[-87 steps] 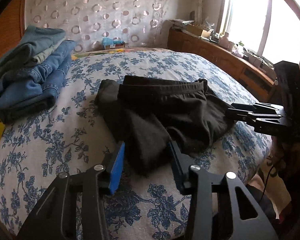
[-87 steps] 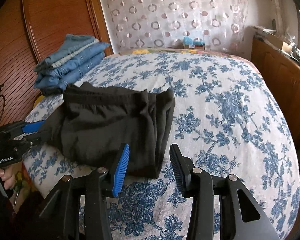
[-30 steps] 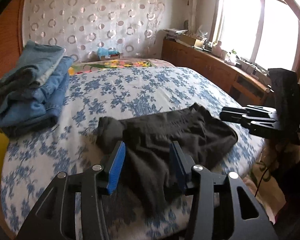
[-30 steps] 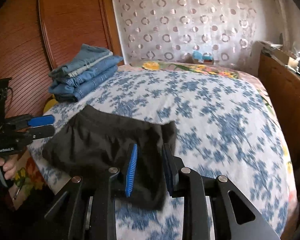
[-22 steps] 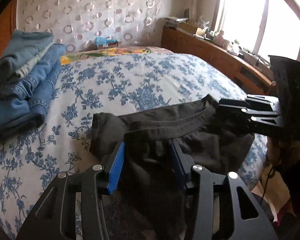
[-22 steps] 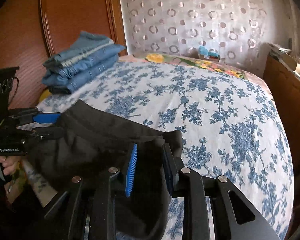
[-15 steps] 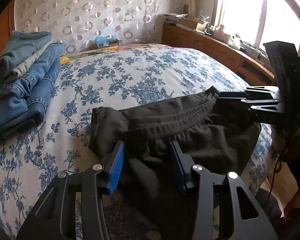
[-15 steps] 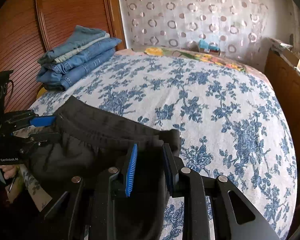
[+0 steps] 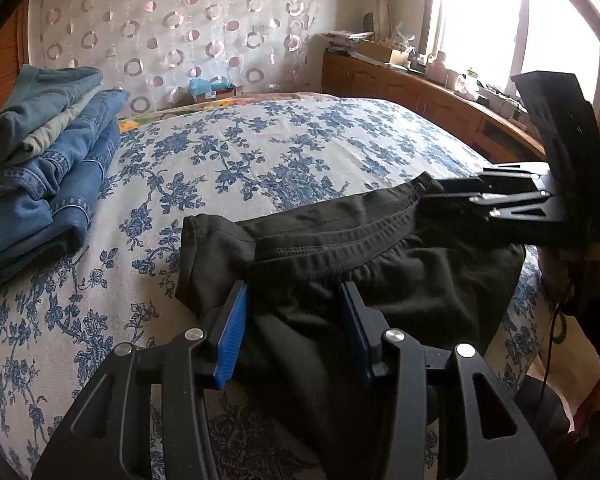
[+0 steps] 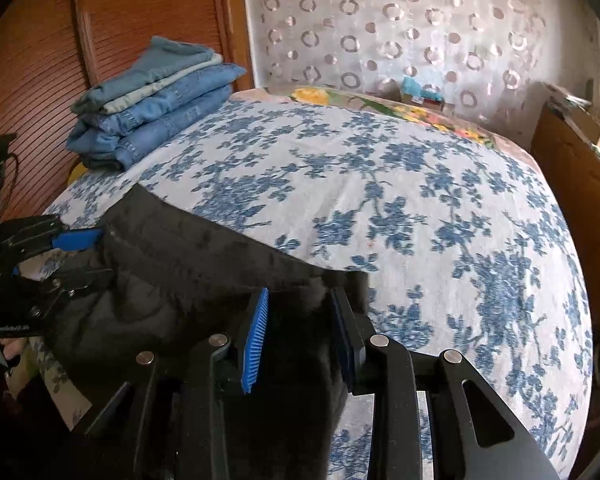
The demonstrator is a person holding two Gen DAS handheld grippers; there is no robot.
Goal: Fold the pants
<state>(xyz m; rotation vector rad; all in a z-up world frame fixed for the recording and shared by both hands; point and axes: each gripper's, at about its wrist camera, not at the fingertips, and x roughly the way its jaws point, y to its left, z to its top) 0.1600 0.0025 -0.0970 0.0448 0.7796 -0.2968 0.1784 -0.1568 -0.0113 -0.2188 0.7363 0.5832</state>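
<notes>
- Black pants [image 9: 364, 264] are laid partly folded at the near edge of the floral bedspread [image 9: 260, 160], waistband toward the bed's middle.
- Left gripper [image 9: 296, 320]: cloth is bunched between its pads, seemingly clamped.
- Right gripper [image 10: 300, 320]: cloth is between the jaws, which have just been opening; grip cannot be told.
- Folded jeans [image 9: 40, 168] are stacked at the far left.

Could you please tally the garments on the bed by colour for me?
Black: 1, the black pants between both grippers.
Blue denim or light blue: the folded stack; its layers cannot be counted exactly.
Total: 1 black garment plus 1 blue stack.
</notes>
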